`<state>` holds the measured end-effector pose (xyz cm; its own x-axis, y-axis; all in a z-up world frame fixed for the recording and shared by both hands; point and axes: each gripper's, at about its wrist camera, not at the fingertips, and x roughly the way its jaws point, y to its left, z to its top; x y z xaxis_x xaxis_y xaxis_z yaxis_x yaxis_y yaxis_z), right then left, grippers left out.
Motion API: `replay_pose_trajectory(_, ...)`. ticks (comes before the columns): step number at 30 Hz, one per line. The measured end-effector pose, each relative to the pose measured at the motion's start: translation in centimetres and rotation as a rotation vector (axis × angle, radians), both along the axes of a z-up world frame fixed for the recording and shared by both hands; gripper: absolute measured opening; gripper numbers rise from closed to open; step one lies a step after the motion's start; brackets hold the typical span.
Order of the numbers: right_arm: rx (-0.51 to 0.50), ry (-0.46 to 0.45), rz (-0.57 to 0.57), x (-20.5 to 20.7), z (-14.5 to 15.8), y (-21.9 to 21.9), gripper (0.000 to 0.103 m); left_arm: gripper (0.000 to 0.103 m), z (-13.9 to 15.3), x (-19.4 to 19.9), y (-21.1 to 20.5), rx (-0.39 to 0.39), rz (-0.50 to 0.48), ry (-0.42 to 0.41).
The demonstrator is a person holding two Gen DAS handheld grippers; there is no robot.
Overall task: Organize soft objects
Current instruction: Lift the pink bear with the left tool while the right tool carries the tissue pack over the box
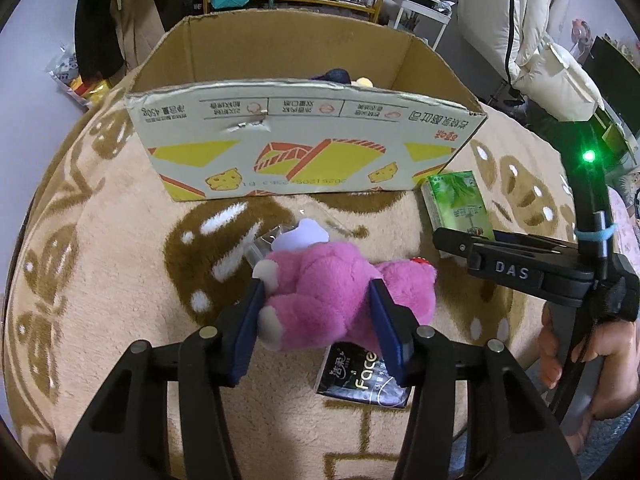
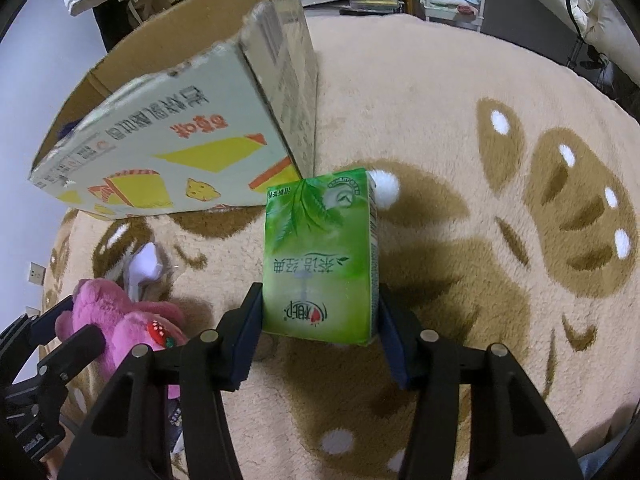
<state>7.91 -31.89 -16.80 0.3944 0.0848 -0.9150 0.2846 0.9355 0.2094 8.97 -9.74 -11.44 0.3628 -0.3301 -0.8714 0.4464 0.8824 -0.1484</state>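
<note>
We see the left hand-held gripper [image 1: 316, 316] closed around a pink plush toy [image 1: 332, 292], its blue pads pressing into the fur on both sides. The toy lies on a beige and brown patterned rug [image 1: 120, 264], in front of an open cardboard box [image 1: 304, 136] and partly over a dark tissue pack [image 1: 360, 376]. Just behind the toy sits a small pale purple item in clear wrapping [image 1: 298, 234].

Our right hand-held gripper [image 2: 320, 320] grips a green tissue pack [image 2: 320, 256] by its near end, one finger on each side; the pack lies flat on the rug, just beside the box's right front corner. From the right wrist view the pink toy [image 2: 120, 320] shows at lower left, with a red strawberry patch on it.

Inside the box we can make out something dark blue [image 1: 336, 76] and something yellowish [image 1: 364, 81] over the front wall, too hidden to name.
</note>
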Motion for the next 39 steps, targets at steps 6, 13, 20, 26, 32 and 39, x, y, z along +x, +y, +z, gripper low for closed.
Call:
replay_pose_trajectory(6,-0.011,-0.056,0.035,-1.1,2.0,0.7,0.056,0.051,1.3,-0.6,0.5,-0.003,0.030,-0.068)
replay_pose_trajectory(13,-0.002,-0.144,0.059,-3.4,5.0,1.3,0.056,0.051,3.8,-1.8,1.5,-0.008,0.095,-0.214)
replay_pose_trajectory(20,-0.018,-0.257,0.065,-4.7,7.8,1.7,0.056,0.052,6.5,-3.8,1.9,0.015,0.133,-0.391)
replay_pose_trajectory(26,-0.033,-0.351,0.074,-5.7,9.8,2.2,0.056,0.052,8.0,-4.6,2.3,0.022,0.160,-0.490)
replay_pose_trajectory(32,-0.045,-0.417,0.088,-6.2,11.5,2.7,0.056,0.052,10.1,-5.2,3.3,0.000,0.200,-0.577)
replay_pose_trajectory(39,-0.093,-0.504,0.092,-6.5,13.7,3.3,0.056,0.052,12.3,-5.1,3.4,-0.007,0.213,-0.655)
